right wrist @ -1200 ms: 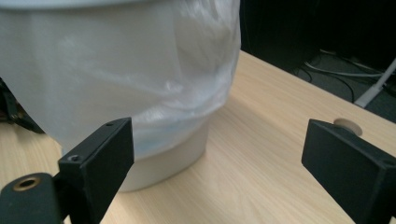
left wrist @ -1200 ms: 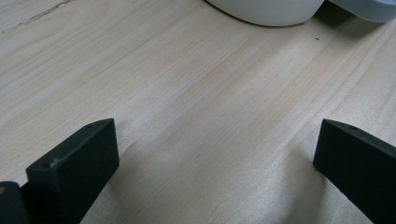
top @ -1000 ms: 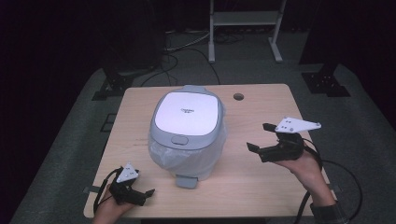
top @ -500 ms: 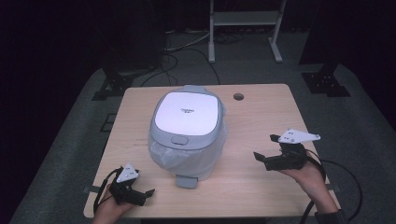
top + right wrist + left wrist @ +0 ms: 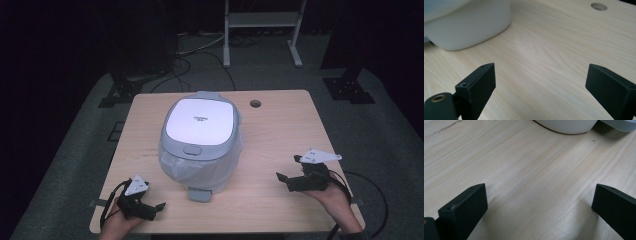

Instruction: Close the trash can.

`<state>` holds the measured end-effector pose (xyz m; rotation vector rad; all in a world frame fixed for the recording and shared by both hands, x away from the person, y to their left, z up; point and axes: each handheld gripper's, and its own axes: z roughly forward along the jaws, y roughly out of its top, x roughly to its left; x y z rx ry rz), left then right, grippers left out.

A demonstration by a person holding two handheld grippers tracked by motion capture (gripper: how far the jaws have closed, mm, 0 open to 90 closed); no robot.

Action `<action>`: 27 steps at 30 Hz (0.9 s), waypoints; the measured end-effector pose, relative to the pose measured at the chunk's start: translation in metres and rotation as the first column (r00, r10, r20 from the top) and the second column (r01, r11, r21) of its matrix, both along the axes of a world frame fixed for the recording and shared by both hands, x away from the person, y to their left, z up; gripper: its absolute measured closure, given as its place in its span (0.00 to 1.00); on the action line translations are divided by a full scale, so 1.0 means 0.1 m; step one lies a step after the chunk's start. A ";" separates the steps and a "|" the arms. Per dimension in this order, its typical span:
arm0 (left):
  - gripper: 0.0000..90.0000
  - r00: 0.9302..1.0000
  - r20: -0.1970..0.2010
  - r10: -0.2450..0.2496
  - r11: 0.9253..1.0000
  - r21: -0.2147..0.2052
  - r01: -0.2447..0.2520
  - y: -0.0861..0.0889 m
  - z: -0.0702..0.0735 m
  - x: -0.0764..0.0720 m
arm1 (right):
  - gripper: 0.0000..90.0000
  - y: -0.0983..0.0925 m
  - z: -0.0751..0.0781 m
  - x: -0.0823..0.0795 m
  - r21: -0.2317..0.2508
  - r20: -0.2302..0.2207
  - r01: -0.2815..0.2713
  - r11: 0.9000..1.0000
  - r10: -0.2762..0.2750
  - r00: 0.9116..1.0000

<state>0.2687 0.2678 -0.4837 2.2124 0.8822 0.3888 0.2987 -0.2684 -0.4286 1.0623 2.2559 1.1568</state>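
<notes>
the right gripper point(image 5: 292, 178) has come lower, away from the bin point(image 5: 201, 140). both grippers are wide open, empty. the bin's white lid is closed.

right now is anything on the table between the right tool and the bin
Nothing visible. Only bare table lies between the right tool and the lidded bin; its jaws are open and empty.
</notes>
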 end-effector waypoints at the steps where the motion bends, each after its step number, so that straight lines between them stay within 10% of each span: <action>1: 0.00 1.000 0.000 0.000 1.000 0.000 0.000 0.00 0.00 0.00 | 0.09 -0.01 -0.02 0.00 -0.003 -0.004 0.002 1.000 -0.002 1.000; 27: 0.00 1.000 0.000 0.000 1.000 0.000 0.000 0.00 0.00 0.00 | 0.09 -0.17 -0.49 0.03 -0.124 -0.120 0.049 0.991 -0.064 0.991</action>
